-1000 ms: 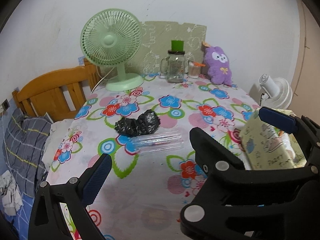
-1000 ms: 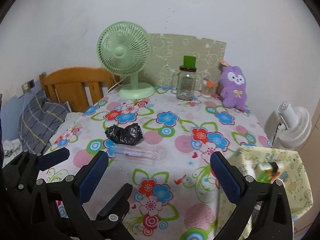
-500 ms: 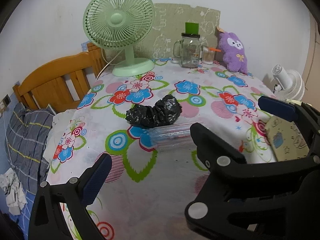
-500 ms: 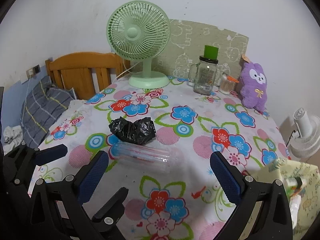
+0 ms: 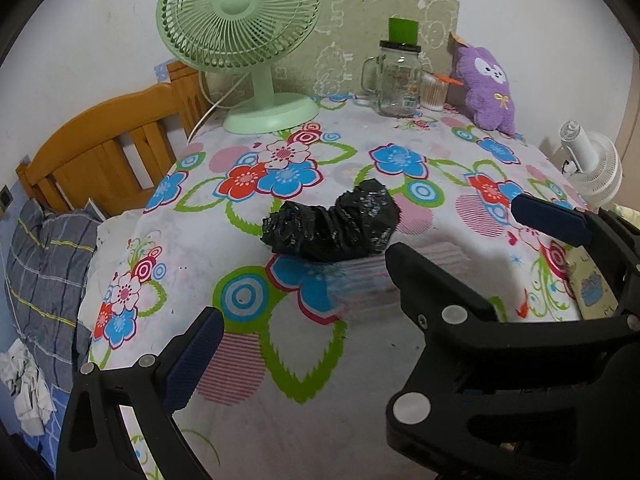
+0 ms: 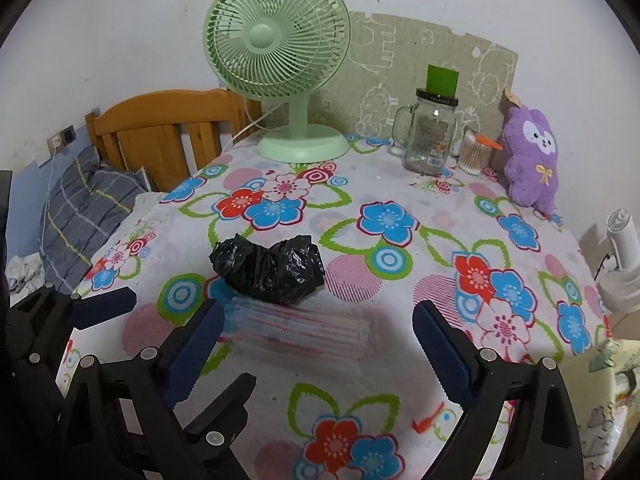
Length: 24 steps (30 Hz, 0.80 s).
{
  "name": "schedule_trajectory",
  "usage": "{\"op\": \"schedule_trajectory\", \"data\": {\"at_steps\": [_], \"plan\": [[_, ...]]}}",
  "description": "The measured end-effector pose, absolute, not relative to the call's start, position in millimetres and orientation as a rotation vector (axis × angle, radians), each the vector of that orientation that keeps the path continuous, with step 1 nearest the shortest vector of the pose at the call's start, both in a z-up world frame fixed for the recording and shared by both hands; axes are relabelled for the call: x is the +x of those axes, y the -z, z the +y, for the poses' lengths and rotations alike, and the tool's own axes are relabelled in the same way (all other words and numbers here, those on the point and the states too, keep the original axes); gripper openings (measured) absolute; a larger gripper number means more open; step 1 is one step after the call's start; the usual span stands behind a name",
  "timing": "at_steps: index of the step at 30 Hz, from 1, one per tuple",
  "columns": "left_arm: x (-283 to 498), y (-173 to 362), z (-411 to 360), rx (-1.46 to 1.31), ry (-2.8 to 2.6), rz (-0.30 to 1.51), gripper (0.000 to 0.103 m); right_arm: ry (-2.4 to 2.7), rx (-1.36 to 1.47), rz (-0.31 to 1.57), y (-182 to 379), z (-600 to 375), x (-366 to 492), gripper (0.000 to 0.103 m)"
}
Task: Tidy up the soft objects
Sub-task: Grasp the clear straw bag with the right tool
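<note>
Both grippers hover spread and empty, right gripper point(image 6: 316, 344) narrowing over the clear packet point(image 6: 300, 326) touching the black bag point(image 6: 268, 270) — it may crush or skid.

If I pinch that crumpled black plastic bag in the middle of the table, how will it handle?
The black plastic bag looks like thin, crinkled film, so it will probably crush flat and hang limp. Likely very light for its bulk. Its glossy folds may slip, and lifting could nudge the clear plastic sleeve lying against its near side.
</note>
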<state>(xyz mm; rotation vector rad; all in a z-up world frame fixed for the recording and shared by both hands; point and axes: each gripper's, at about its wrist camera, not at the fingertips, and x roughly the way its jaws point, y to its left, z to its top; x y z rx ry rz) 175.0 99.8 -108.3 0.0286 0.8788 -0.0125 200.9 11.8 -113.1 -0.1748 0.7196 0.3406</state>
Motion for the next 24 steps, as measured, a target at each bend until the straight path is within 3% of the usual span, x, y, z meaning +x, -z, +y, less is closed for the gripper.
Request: {"op": "schedule_trajectory", "data": {"at_steps": [17, 21, 24], "plan": [[201, 134, 106, 0.012, 0.008, 0.924, 0.101, -0.389, -0.178, 0.814, 146, 29, 238, 0.077], [201, 139, 105, 0.037, -0.002, 0.933, 0.101, -0.417, -0.17, 0.873, 156, 30, 242, 0.066], [200, 140, 106, 0.046, -0.007, 0.932, 0.101, -0.417, -0.175, 0.883, 156, 31, 242, 0.066]]}}
